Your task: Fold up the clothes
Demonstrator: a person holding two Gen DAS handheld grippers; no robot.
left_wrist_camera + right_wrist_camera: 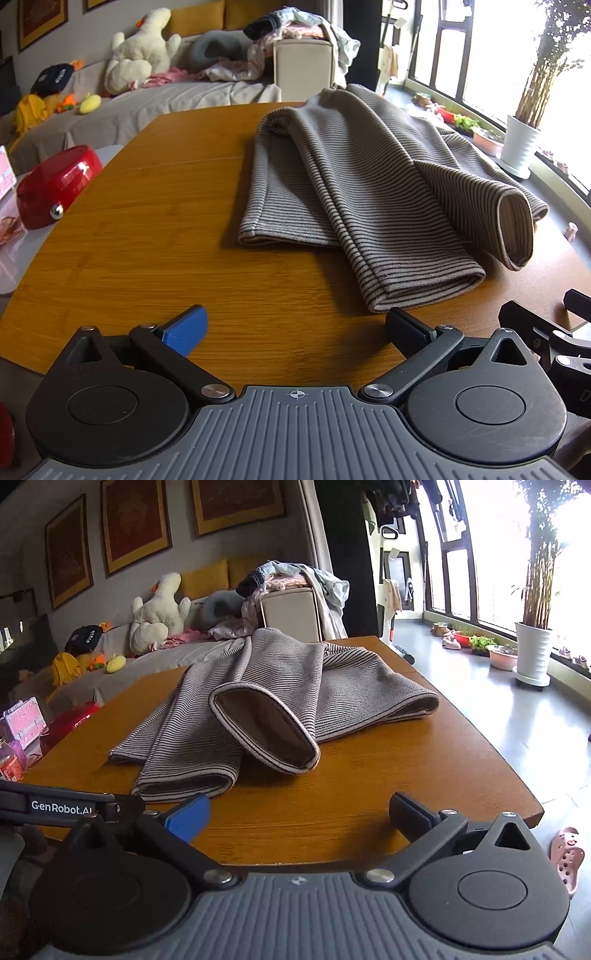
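A grey-brown striped garment (362,184) lies loosely folded on the wooden table (155,236), with one leg or sleeve opening gaping toward the front right. In the right wrist view the same garment (280,686) shows that open cuff (266,731) facing me. My left gripper (295,328) is open, low over the table's near edge, a short way in front of the garment's nearest hem. My right gripper (299,812) is also open, at the near edge, with bare wood between it and the cuff. Neither holds anything.
A red case (55,184) sits on a side surface left of the table. Behind the table a sofa (147,99) carries plush toys and a heap of clothes (295,26). A potted plant (532,653) stands by the window. A pink slipper (567,856) lies on the floor.
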